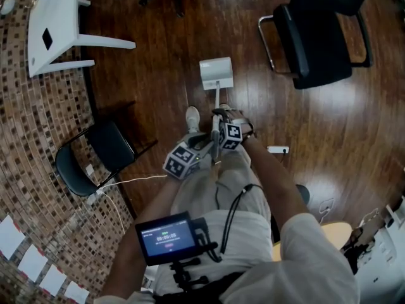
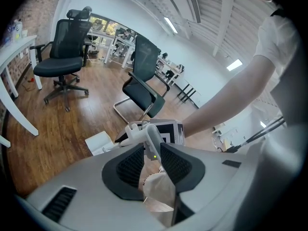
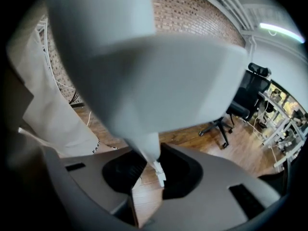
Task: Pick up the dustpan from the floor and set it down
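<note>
The dark wooden floor (image 1: 158, 56) fills most of my head view, with a brick wall (image 1: 38, 138) curving up its left side. A white bench (image 1: 54, 24) stands at the top left and a black cantilever chair (image 1: 316, 37) at the top right. A smaller black folding chair (image 1: 101, 154) sits by the wall, with a white cable (image 1: 126, 182) running past its feet.

The white dustpan (image 1: 216, 73) is straight ahead of me, beyond the person's pale shoe (image 1: 192, 119). Its pan is low over the floor; I cannot tell whether it touches. Its long handle (image 1: 217, 100) slants back toward the person's legs.

Both tools are on that handle. The left hand-held gripper (image 1: 212, 154) is the nearer one, and in its own view its jaws (image 2: 153, 150) are clamped narrow on the pale shaft, pads pressing on either side. The right hand-held gripper (image 1: 219, 123) grips further down toward the pan, and in its view it is likewise closed tight on the shaft (image 3: 155, 165). A broad pale shape looms above the shaft there, too close to make out.

A small screen (image 1: 166, 238) glows at the person's waist.
</note>
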The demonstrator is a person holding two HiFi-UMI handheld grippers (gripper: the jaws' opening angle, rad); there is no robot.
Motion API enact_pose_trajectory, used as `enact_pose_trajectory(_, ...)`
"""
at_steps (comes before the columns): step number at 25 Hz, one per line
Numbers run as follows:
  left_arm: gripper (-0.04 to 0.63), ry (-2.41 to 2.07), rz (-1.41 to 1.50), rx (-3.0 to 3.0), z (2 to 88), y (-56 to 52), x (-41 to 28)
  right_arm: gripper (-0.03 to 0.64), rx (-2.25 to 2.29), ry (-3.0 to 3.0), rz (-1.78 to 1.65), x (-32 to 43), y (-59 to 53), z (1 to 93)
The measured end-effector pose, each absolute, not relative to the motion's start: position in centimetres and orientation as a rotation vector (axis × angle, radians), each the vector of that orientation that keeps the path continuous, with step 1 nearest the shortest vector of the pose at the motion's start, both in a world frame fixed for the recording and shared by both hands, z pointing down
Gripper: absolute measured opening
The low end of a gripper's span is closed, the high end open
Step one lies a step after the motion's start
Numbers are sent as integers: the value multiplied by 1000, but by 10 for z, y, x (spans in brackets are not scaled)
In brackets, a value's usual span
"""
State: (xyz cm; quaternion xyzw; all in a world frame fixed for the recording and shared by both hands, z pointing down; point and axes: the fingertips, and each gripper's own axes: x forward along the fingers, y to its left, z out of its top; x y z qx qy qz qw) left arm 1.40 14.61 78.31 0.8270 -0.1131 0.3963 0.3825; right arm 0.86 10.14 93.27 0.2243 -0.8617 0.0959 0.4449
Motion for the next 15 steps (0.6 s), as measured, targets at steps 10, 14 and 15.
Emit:
enact_pose_trajectory(10, 107, -363, 949, 2130, 772, 133, 6, 100, 668, -2141, 309, 21, 77, 918)
enact_pose_trajectory(14, 107, -385, 942, 2132, 767, 132, 2, 98, 709, -2132, 339, 30, 68, 910)
enact_pose_trajectory(15, 107, -394, 935, 2129, 766, 131, 1, 98, 722, -2130, 354, 33, 66, 909)
